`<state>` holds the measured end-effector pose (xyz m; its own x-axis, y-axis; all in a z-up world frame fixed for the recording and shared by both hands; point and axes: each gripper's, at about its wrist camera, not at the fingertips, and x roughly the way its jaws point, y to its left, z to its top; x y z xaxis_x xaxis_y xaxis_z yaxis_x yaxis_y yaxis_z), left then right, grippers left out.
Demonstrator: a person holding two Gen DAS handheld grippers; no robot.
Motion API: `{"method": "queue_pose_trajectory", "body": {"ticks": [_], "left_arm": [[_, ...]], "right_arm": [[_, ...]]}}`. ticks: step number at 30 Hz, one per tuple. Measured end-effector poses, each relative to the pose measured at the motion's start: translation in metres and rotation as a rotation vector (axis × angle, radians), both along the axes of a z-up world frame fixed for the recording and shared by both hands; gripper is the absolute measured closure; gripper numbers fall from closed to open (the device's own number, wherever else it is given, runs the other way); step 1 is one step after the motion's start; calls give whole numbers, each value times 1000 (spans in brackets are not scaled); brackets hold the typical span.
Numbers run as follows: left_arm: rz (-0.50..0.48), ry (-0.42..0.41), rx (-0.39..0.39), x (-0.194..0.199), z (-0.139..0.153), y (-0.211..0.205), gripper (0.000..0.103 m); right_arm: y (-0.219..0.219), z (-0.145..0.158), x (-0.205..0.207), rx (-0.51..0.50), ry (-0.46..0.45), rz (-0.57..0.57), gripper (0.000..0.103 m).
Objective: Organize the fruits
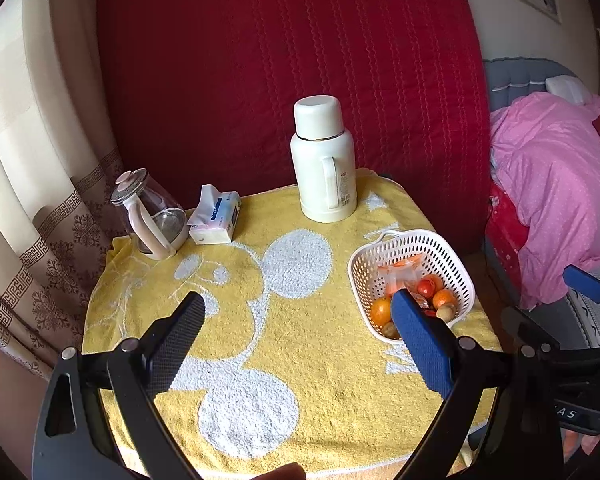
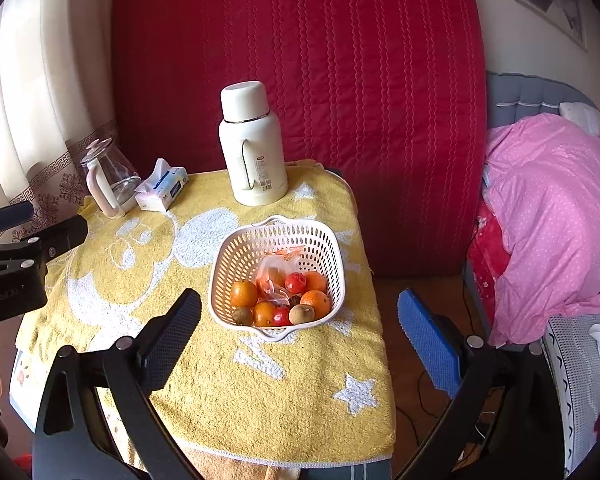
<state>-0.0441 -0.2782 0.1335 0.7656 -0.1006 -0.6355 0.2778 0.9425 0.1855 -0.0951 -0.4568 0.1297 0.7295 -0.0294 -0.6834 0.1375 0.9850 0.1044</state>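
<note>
Both claws hang spread wide w/ nothing between the pads. Left gripper (image 1: pixel 296 308) sits over the yellow towel (image 1: pixel 300 360) near the table's front edge; its blue pad (image 1: pixel 420 344) overlaps the near rim of the white basket (image 1: pixel 412 240) in left wrist view, hiding part of the fruit, tho contact can't be told. Right gripper (image 2: pixel 300 316) hovers at the front-right corner: basket (image 2: pixel 236 260) lies just ahead, between the two fingers' lines, black pad (image 2: pixel 172 336) to its left, blue pad (image 2: pixel 428 344) out past the table's right edge over the floor.

Basket stands on the right half of the table, near the right edge. Inside: oranges (image 2: pixel 244 293), red fruits (image 2: pixel 295 282), brown kiwi-like fruits (image 2: pixel 301 314) and a clear plastic packet (image 2: pixel 274 280), all bunched toward the near side.

Along the back edge: white thermos (image 2: pixel 252 148) upright near the middle, tissue pack (image 2: pixel 162 190) left of it, glass kettle (image 2: pixel 108 176) at the back-left corner
</note>
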Motion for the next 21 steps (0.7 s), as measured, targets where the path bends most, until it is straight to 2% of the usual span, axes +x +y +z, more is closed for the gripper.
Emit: {"method": "queue_pose_trajectory", "body": {"ticks": [21], "left_arm": [[-10,28,21,10,-14,-11,10]], "right_arm": [[7,-10,15,-24,19,30,3]]}}
